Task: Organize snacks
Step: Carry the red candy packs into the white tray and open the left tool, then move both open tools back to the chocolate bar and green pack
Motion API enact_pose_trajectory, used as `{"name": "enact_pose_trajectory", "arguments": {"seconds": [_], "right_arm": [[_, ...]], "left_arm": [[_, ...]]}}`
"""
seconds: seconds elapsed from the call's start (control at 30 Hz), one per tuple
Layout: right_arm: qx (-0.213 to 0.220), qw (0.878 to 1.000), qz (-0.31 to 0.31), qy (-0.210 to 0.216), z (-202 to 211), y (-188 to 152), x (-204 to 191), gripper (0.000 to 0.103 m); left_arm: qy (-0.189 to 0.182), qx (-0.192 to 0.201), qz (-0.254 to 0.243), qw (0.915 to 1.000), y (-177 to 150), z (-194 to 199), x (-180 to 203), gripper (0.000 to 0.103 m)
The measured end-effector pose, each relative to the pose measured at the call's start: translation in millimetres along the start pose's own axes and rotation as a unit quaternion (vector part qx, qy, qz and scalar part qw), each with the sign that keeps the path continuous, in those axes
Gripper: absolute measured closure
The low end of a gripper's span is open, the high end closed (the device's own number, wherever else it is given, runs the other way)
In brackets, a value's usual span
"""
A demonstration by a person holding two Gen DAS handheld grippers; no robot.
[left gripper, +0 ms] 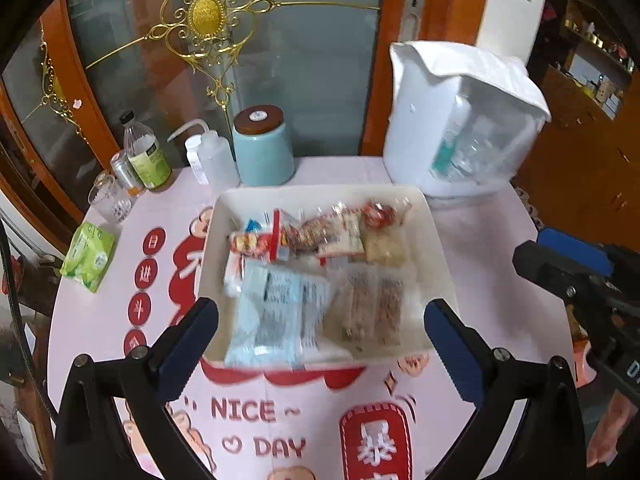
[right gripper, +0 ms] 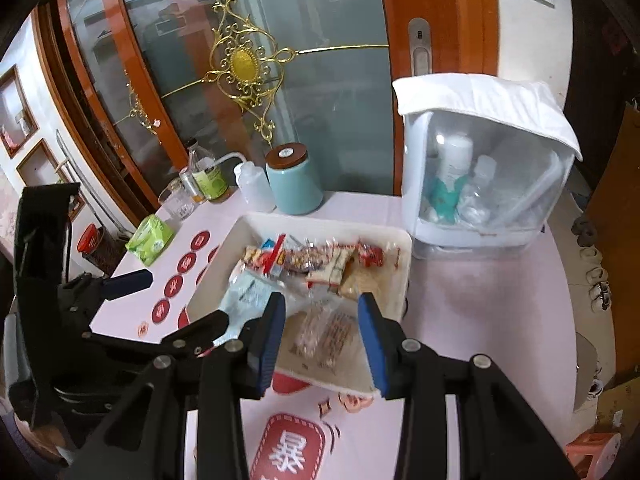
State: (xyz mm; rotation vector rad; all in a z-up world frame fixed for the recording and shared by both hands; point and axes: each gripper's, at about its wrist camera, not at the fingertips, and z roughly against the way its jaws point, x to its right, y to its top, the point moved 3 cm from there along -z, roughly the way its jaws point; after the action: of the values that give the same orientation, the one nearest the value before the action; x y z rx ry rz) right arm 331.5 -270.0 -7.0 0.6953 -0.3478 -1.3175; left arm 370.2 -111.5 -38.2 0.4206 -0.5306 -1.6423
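A white rectangular tray (left gripper: 320,191) (right gripper: 320,222) sits mid-table on the pink printed cloth. It holds a light blue packet (left gripper: 276,308) (right gripper: 248,296), a clear pack of brown bars (left gripper: 372,308) (right gripper: 328,332), a beige pack (left gripper: 384,246) and small red and orange packs (left gripper: 304,236) (right gripper: 304,258). My left gripper (left gripper: 320,344) is open wide over the tray's near edge, nothing between its fingers. My right gripper (right gripper: 322,328) is partly open above the tray's near right corner; the bar pack lies in the tray below it, unheld. Each gripper shows at the side of the other's view.
Behind the tray stand a teal jar (left gripper: 262,146), a squeeze bottle (left gripper: 210,160), a green-labelled bottle (left gripper: 146,152), a small can (left gripper: 124,172) and a glass (left gripper: 110,198). A green tissue pack (left gripper: 88,256) lies left. A white lidded box (left gripper: 460,128) stands back right, before a glass door.
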Motion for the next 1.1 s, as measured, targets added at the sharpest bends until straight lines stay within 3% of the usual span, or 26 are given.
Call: {"name": "enact_pose_trajectory", "arguments": {"seconds": [0.4, 0.63, 0.73, 0.93, 1.1], "right_arm": [[-0.028, 0.999, 0.022, -0.019, 42, -105, 24, 0.065], [-0.042, 0.999, 0.005, -0.007, 60, -156, 36, 0.064], [-0.067, 0.998, -0.008, 0.0, 53, -185, 41, 0.064], [-0.128, 0.989, -0.063, 0.019, 24, -241, 54, 0.064], [-0.206, 0.967, -0.139, 0.059, -11, -289, 65, 0.064]], "left_arm": [[-0.016, -0.019, -0.01, 0.9996, -101, 38, 32, 0.001], [-0.034, -0.023, -0.003, 0.9992, -150, 57, 46, 0.001], [-0.034, -0.032, -0.008, 0.9989, -176, 55, 56, 0.001], [-0.046, -0.087, 0.005, 0.9952, -242, 27, 74, 0.001], [-0.051, -0.129, 0.038, 0.9895, -290, -2, 81, 0.001]]}}
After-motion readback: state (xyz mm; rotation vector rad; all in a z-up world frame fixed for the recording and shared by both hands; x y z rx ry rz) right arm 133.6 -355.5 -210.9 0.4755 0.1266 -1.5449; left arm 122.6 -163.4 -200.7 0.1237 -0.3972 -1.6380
